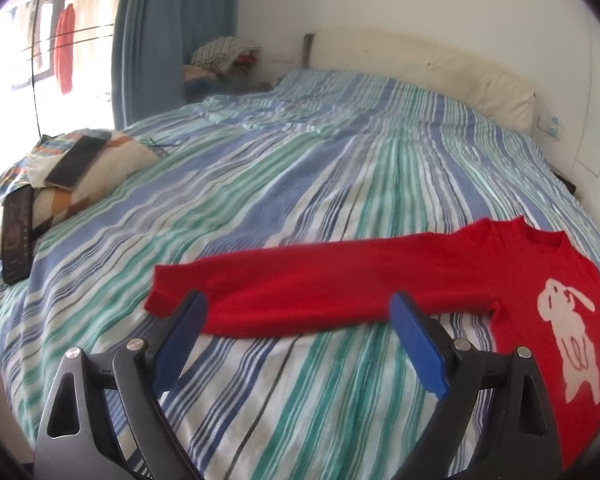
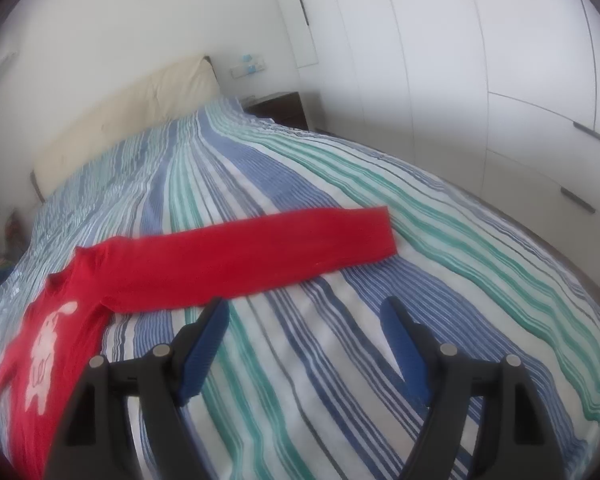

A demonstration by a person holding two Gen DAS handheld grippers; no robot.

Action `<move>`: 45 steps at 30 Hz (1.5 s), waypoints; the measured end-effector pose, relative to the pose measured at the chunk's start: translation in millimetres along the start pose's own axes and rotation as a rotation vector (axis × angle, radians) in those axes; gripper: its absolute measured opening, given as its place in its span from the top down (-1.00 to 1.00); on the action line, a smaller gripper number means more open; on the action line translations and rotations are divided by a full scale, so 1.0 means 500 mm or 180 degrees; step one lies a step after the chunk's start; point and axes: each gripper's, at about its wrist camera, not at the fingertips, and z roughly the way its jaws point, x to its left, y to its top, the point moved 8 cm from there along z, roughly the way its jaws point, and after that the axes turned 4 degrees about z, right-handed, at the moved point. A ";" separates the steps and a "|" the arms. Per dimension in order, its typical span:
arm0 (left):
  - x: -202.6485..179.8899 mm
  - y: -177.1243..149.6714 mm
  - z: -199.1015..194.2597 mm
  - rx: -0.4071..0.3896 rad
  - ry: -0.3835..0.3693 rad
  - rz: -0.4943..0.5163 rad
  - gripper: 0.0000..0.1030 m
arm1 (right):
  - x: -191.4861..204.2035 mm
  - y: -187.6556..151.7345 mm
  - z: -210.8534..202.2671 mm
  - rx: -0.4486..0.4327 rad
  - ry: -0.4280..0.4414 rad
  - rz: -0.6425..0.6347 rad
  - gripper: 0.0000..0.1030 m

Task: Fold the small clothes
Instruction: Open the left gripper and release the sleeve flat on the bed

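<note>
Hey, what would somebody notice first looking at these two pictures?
The bright red knit sweater with a white rabbit design lies flat on the blue, green and white striped bedspread, both sleeves stretched straight out. The open left tongs hover at one sleeve, the open right tongs near the other.

Open striped bedspread [image 1: 300, 184] beyond sweater [image 1: 340, 292]; pillow [image 1: 100, 168] far left.

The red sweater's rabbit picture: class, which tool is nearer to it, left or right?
Hard to call, perhaps the left. The left tool, open, sits beside the rabbit picture on the red sweater. The right tool, also open, sees it further aside.
</note>
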 end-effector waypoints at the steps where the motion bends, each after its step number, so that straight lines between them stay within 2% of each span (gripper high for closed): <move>1: -0.002 -0.003 0.001 0.0015 -0.0005 0.0004 -0.81 | 0.001 0.000 0.000 0.0001 0.0000 -0.0001 -0.50; 11: 0.002 -0.032 0.026 0.0158 -0.0066 -0.0083 -0.83 | 0.002 0.000 0.000 0.0000 -0.0003 0.0009 -0.50; 18: -0.007 -0.085 0.092 0.0592 -0.0015 -0.0043 -0.83 | 0.003 -0.001 -0.002 -0.0004 0.0004 0.0016 -0.50; 23: 0.009 -0.095 0.094 0.0656 0.0008 -0.0185 -0.83 | 0.005 0.000 -0.005 -0.0003 0.0039 0.0040 -0.50; 27: 0.006 -0.084 0.079 0.0581 -0.0049 -0.0214 -0.83 | 0.004 -0.002 -0.005 0.0006 0.0056 0.0060 -0.50; 32: -0.025 -0.073 0.065 0.0546 -0.0182 -0.0024 -0.84 | 0.004 -0.004 -0.001 0.0025 0.0071 0.0096 -0.50; 35: -0.041 -0.067 0.072 0.0702 -0.0199 0.0046 -0.84 | 0.004 -0.003 -0.001 0.0024 0.0092 0.0112 -0.50; 38: -0.049 -0.055 0.055 0.0824 -0.0396 -0.0209 -0.84 | 0.008 -0.005 0.000 0.0030 0.0109 0.0092 -0.50; 39: -0.050 -0.054 0.049 0.0839 -0.0391 -0.0285 -0.84 | 0.009 -0.005 0.000 0.0032 0.0114 0.0085 -0.50; 42: -0.045 -0.076 0.039 0.0854 -0.0129 -0.0344 -0.92 | 0.008 -0.005 -0.001 0.0029 0.0126 0.0096 -0.50; 45: -0.044 -0.119 0.047 0.0876 -0.0037 -0.0196 -0.93 | 0.006 -0.005 0.000 0.0034 0.0125 0.0114 -0.50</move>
